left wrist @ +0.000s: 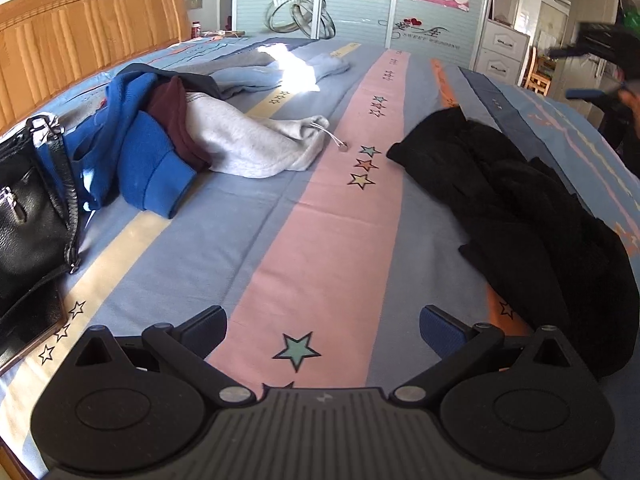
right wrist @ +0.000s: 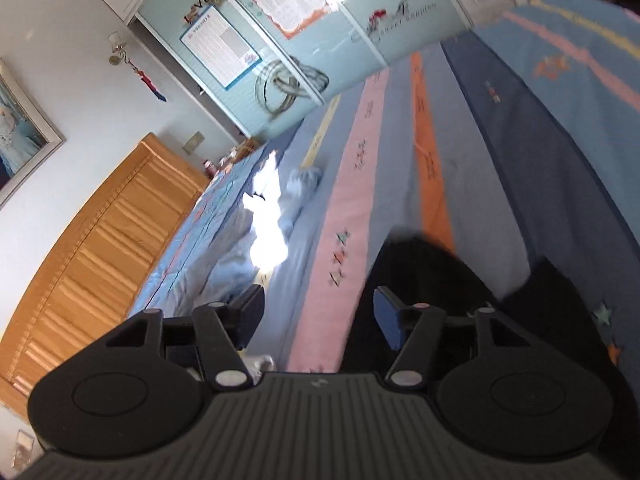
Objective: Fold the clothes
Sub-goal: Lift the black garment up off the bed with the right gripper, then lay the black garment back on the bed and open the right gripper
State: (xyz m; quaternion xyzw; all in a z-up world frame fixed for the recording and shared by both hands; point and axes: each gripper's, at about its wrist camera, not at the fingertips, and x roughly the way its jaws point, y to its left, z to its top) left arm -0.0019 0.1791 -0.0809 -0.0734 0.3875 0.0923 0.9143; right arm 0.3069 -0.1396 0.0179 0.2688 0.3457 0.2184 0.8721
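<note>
On the striped bedspread (left wrist: 320, 240), near its right edge, lies a crumpled black garment (left wrist: 520, 216). The left gripper (left wrist: 322, 332) hovers over the pink stripe with jaws spread wide and nothing between them. The right gripper (right wrist: 318, 312), tilted in a blurred view, has jaws apart and holds nothing; the black garment lies beneath its right finger (right wrist: 390, 320). Toward the headboard (left wrist: 80, 32) sits a pile: blue garment (left wrist: 136, 160), maroon garment (left wrist: 176, 120), grey garment (left wrist: 248, 140). A black bag (left wrist: 28, 216) rests at the left edge.
</note>
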